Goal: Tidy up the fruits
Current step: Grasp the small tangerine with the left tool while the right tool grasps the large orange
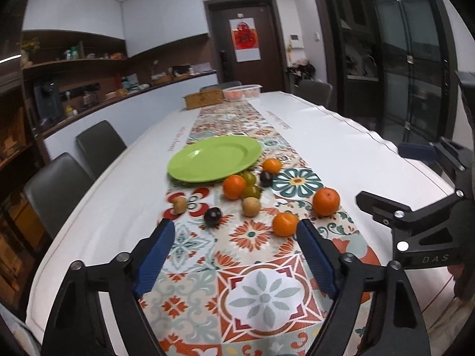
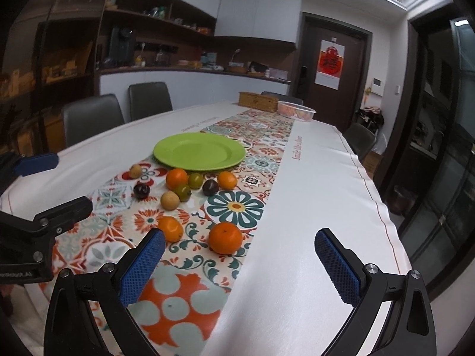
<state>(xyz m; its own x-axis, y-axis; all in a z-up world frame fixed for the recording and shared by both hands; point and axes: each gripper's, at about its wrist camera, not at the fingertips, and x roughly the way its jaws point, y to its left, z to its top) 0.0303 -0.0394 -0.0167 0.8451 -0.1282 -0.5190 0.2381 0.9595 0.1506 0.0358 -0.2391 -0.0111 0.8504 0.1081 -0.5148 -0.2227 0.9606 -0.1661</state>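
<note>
Fruits lay loose on the patterned runner point(image 1: 261, 290) of the table point(image 1: 341, 148), all of them ahead of both tools, between the jaws and the green plate point(image 1: 214, 157). The plate was empty; nothing had been sorted onto it yet.

The left gripper point(image 1: 236, 234) had its jaws spread, nothing between the pads. The near orange point(image 1: 285, 223) sat just beside its right-hand finger, slightly ahead and outside the gap. The dark plum point(image 1: 213, 216) lay just ahead of the opening, a bit left of centre. The big orange point(image 1: 325, 201) sat further right, beyond the near one.

The right gripper point(image 2: 240, 243) was spread wide too, holding nothing. Seen from it, the big orange lay inside the line of its opening, toward the left finger, close ahead; the near orange sat touching or nearly touching that left fingertip's outline, can't tell which. So the right tool looked nearer the big orange, the left nearer the near orange and plum.

All the fruit is roundish, so no long axis mattered for the grip.

Further in: a middle cluster point(image 1: 248, 187) of an orange, two greenish fruits, a tan one and a second dark plum, close together, near the plate's edge. A lone tan fruit point(image 1: 180, 204) sat off to the left.

At the far end stood a clear tub point(image 1: 242, 91) with orange-pink contents, unclear what, beside a woven box point(image 1: 204, 99).
</note>
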